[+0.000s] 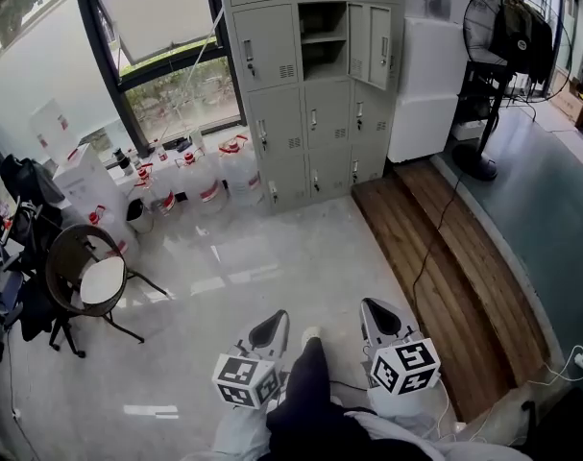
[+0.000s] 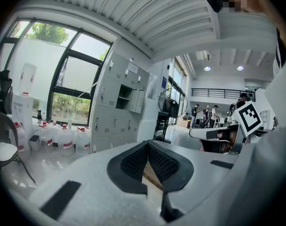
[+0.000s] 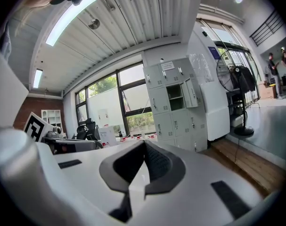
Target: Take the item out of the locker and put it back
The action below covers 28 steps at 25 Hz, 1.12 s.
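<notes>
A bank of grey lockers (image 1: 291, 113) stands against the far wall, well away from both grippers. One upper compartment (image 1: 323, 41) is open, its door (image 1: 373, 44) swung to the right; I cannot tell whether anything lies inside. The same open compartment (image 3: 175, 97) shows in the right gripper view. Low in the head view, my left gripper (image 1: 269, 332) and right gripper (image 1: 382, 317) are side by side above the pale floor, both pointing toward the lockers. The left gripper (image 2: 147, 145) is shut with nothing in it. The right gripper (image 3: 143, 142) is also shut and holds nothing.
Several water jugs (image 1: 190, 185) line the window wall left of the lockers. A chair (image 1: 85, 277) stands at the left. A wooden platform (image 1: 445, 267) with a cable runs to the right, with a standing fan (image 1: 497, 27) and white cabinet (image 1: 430, 89) behind. People (image 2: 213, 114) stand far off.
</notes>
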Available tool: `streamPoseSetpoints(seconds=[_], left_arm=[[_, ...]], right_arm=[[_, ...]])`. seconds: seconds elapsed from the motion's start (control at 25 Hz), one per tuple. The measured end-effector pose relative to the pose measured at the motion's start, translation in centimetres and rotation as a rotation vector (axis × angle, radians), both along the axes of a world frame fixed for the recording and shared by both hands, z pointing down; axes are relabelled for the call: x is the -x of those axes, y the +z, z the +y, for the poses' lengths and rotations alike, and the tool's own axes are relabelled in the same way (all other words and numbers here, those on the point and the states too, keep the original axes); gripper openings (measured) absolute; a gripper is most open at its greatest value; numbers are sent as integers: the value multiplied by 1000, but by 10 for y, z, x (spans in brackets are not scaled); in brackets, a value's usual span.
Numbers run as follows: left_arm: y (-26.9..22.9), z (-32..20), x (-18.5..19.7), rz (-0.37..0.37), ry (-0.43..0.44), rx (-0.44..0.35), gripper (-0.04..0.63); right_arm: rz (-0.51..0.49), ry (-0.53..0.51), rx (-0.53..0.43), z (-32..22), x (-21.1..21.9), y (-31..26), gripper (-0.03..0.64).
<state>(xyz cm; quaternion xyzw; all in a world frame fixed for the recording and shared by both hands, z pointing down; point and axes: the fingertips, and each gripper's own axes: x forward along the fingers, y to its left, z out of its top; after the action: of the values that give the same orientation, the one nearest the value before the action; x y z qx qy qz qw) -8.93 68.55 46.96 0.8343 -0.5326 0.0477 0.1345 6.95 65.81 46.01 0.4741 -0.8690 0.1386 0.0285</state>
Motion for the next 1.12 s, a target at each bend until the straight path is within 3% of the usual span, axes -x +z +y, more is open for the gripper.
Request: streamPoseSetpoints(seconds=[0.28, 0.92, 1.12], left_arm=[[-6, -51, -1, 2, 33, -22, 8], [-30, -228, 29, -14, 69, -73, 9], [-30, -268, 42, -2, 79, -66, 9]], right_arm=[[-7, 31, -12, -47, -2, -1, -2], [0, 109, -42, -222, 14, -22, -2], [-26, 96, -43, -263, 34, -26, 168]])
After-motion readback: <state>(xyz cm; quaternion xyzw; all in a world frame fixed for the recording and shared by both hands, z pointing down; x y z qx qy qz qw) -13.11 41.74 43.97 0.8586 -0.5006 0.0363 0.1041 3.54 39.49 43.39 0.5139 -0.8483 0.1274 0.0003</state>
